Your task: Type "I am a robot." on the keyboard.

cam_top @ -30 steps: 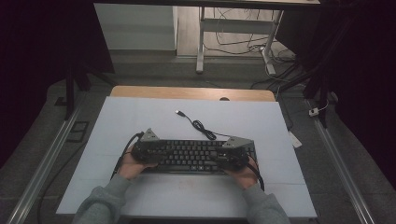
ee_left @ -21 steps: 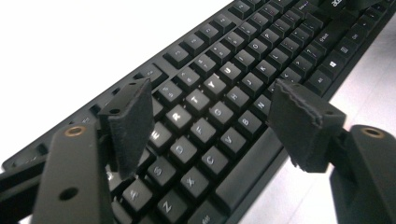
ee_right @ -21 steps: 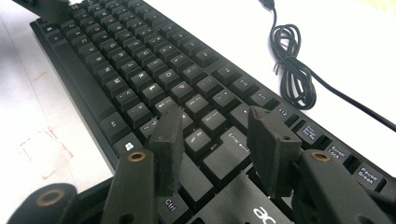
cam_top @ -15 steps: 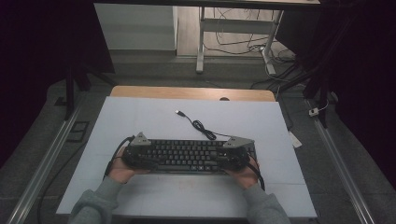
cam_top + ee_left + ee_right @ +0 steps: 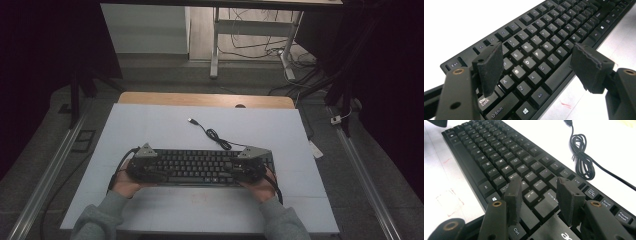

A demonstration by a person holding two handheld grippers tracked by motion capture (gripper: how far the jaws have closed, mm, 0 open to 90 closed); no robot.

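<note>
A black keyboard (image 5: pixel 200 167) lies flat on the white table top (image 5: pixel 165 120), near the front edge. Its black cable (image 5: pixel 215 135) coils behind it and ends in a USB plug (image 5: pixel 191 120). My left gripper (image 5: pixel 145 165) sits at the keyboard's left end. Its jaws have just been opening and now stand wide above the letter keys (image 5: pixel 534 56), pressing on nothing. My right gripper (image 5: pixel 250 167) is at the keyboard's right end, jaws apart (image 5: pixel 540 192) over the Enter key area, with no pad gripping anything. The coiled cable (image 5: pixel 581 157) lies beyond them.
A wooden strip (image 5: pixel 200 99) runs along the table's far edge. Metal rails (image 5: pixel 45 175) flank the table on the floor, and a white tag (image 5: pixel 315 149) lies off the right edge. Bare white surface stretches behind the keyboard on the left.
My left gripper has slid a little leftward along the keyboard's left end. The right gripper and the keyboard have stayed where they were.
</note>
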